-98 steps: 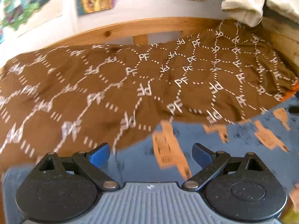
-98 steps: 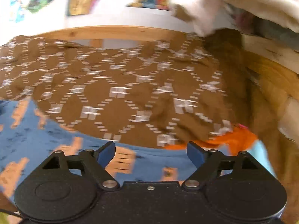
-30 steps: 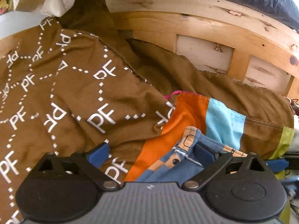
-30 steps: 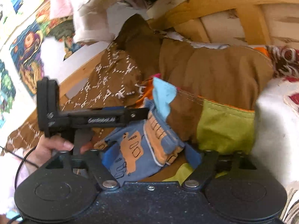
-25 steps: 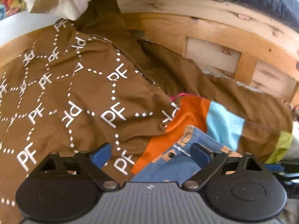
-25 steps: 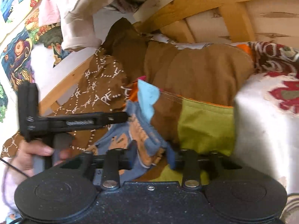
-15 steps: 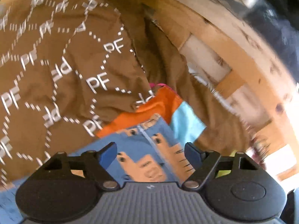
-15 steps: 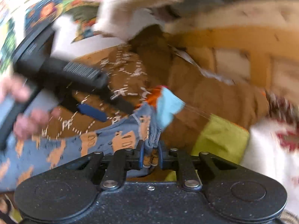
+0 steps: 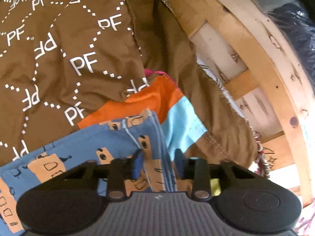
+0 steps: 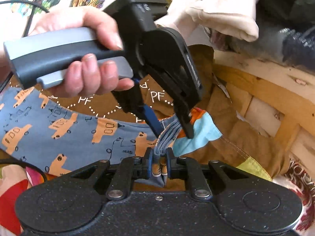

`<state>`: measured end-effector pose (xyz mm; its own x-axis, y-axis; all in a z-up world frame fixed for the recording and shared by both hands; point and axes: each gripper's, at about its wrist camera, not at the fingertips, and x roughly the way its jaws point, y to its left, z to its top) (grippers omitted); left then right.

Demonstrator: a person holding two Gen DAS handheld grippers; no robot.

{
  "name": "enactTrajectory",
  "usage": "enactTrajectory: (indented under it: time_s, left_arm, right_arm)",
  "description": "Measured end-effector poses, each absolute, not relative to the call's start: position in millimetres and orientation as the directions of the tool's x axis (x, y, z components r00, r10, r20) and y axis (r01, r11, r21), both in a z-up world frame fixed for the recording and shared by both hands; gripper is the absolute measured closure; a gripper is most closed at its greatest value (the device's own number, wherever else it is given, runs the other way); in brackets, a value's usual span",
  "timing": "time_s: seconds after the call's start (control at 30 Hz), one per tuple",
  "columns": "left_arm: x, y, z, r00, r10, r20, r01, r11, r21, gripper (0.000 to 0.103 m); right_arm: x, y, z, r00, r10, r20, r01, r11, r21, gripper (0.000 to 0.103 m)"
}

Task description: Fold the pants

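Note:
The pants (image 9: 78,153) are blue with an orange print and lie on a brown cover. In the left wrist view my left gripper (image 9: 158,162) has its jaws closing around the bunched edge of the pants, which runs loose between the pads. In the right wrist view my right gripper (image 10: 159,163) is shut on that same bunched edge of the pants (image 10: 59,125). Just beyond it a hand (image 10: 82,74) holds the left gripper (image 10: 170,130), whose fingers straddle the bundle.
A brown cover (image 9: 59,59) printed with white letters spreads under the pants. An orange and light-blue patchwork cloth (image 9: 149,102) lies right behind the held edge. A wooden bed frame (image 9: 256,59) curves along the right. A pale garment (image 10: 216,5) hangs above.
The right gripper closed on the pants edge and rolled upright. The left gripper came over the same edge, and its jaws narrowed from wide open to close around the fabric.

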<state>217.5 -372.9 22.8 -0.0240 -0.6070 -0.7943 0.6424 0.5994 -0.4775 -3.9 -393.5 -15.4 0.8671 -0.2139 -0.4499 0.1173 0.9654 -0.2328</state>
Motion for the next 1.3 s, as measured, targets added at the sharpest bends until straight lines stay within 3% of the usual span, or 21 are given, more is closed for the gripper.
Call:
enactTrajectory:
  time_s: [0.07, 0.17, 0.37, 0.73, 0.93, 1.3]
  left_arm:
    - [216, -371, 21, -0.005, -0.605, -0.796, 0.645, 0.607, -0.465, 0.086]
    - [215, -364, 21, 0.008, -0.614, -0.789, 0.638, 0.611, -0.469, 0.092]
    - [220, -354, 19, 0.007, -0.635, -0.773, 0.6, 0.621, -0.505, 0.093]
    - [228, -294, 28, 0.034, -0.699, -0.715, 0.503, 0.63, -0.592, 0.093]
    - [228, -238, 30, 0.089, -0.732, -0.676, 0.43, 0.64, -0.637, 0.093]
    - [216, -152, 11, 0.224, -0.699, -0.679, 0.429, 0.697, -0.575, 0.093]
  right_arm:
    - [-3, -391, -16, 0.867, -0.216, -0.448, 0.11, 0.962, -0.25, 0.089]
    - [-4, -390, -17, 0.867, -0.215, -0.449, 0.108, 0.962, -0.252, 0.089]
    - [0, -390, -19, 0.857, -0.223, -0.465, 0.106, 0.959, -0.264, 0.081]
    - [-1, -367, -12, 0.879, -0.171, -0.446, 0.04, 0.956, -0.29, 0.088]
    - [-3, -338, -1, 0.898, -0.07, -0.434, -0.057, 0.96, -0.273, 0.088]
    - [6, -282, -9, 0.86, 0.133, -0.493, -0.264, 0.943, -0.205, 0.089]
